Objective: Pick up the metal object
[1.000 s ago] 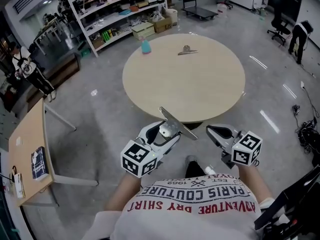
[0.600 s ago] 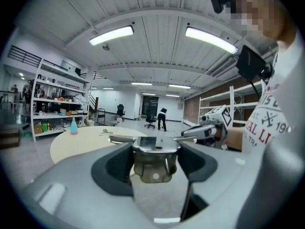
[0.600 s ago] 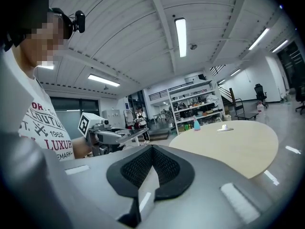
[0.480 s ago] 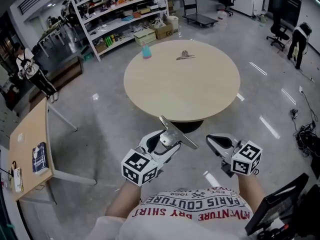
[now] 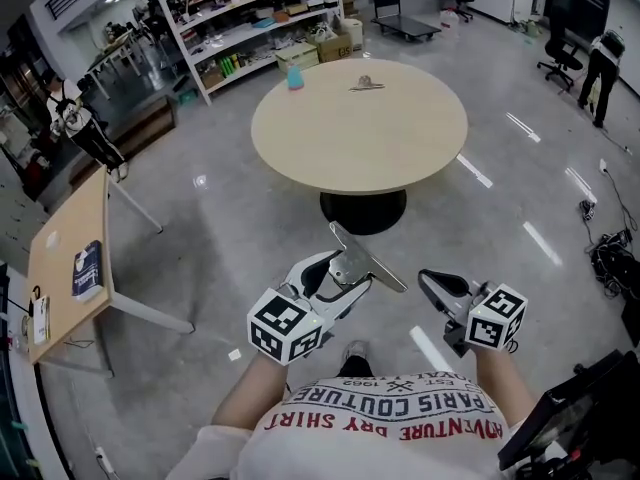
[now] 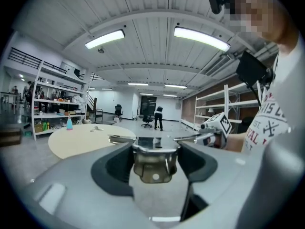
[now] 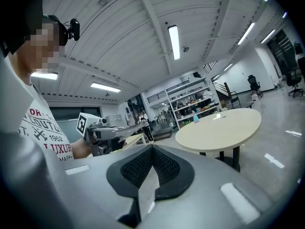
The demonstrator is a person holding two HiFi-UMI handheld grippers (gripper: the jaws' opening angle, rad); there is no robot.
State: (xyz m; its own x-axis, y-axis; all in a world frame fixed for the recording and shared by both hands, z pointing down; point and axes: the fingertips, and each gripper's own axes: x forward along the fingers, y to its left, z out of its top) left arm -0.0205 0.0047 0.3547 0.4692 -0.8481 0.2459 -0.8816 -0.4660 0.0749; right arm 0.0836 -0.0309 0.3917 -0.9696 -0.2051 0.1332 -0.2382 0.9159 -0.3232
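My left gripper (image 5: 333, 273) clamps the clip (image 5: 372, 266), right gripper (image 5: 432, 280) closed, empty; the clip's long end jutting beyond the gripper could lever it loose.

The head camera looks steeply down at the round table (image 5: 360, 138) well ahead, while cameras riding the left gripper (image 5: 348, 266) and right gripper (image 5: 427, 277) look low and nearly level toward that same table.
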